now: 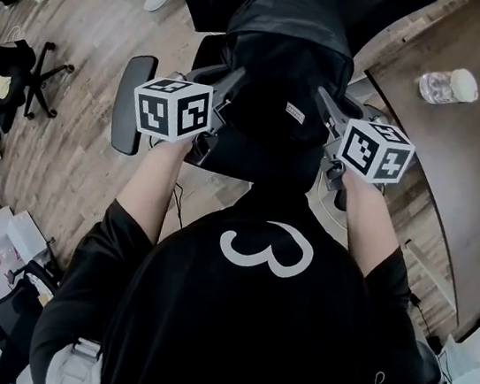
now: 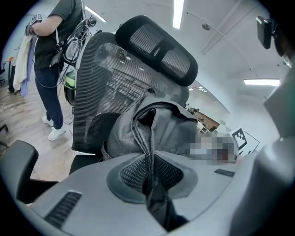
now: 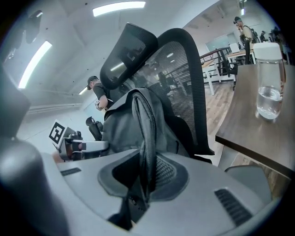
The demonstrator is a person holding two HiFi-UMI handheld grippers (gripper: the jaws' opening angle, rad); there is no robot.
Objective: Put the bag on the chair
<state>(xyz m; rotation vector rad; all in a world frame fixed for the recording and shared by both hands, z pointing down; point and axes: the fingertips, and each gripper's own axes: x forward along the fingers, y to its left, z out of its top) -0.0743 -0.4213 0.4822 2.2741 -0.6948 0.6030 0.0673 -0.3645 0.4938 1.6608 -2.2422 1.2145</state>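
As pale wood floor (image 1: 57, 159) spreads across the 9 o'clock side of the head view, a brown table (image 1: 466, 176) curves from 1 o'clock down to 4 o'clock.

A black mesh office chair (image 2: 99, 92) stands at 12 o'clock from the operator. One armrest (image 1: 132, 103) shows at 10 o'clock in the head view. In the left gripper view its back and headrest (image 2: 156, 48) rise from 10 to 12 o'clock.

A bystander (image 2: 48, 50) in a dark top and blue trousers stands on the floor at 10 o'clock in that same view, beyond the chair.

A dark grey bag (image 2: 173, 131) is held upright in front of the mesh backrest and over the seat, between the two tools. No view shows whether its base rests on the seat.

The left gripper (image 2: 148, 159) has its jaws pinched together on a dark corded strap (image 2: 144, 138) that runs down from the bag's top. The right gripper (image 3: 146, 168) is clamped on a zippered fold of the bag's opposite side, with the chair back at 1 o'clock behind it.

A clear plastic bottle (image 3: 268, 83) with a white cap stands upright on the table at 3 o'clock in the right gripper view. It holds a little water and is well apart from the bag.
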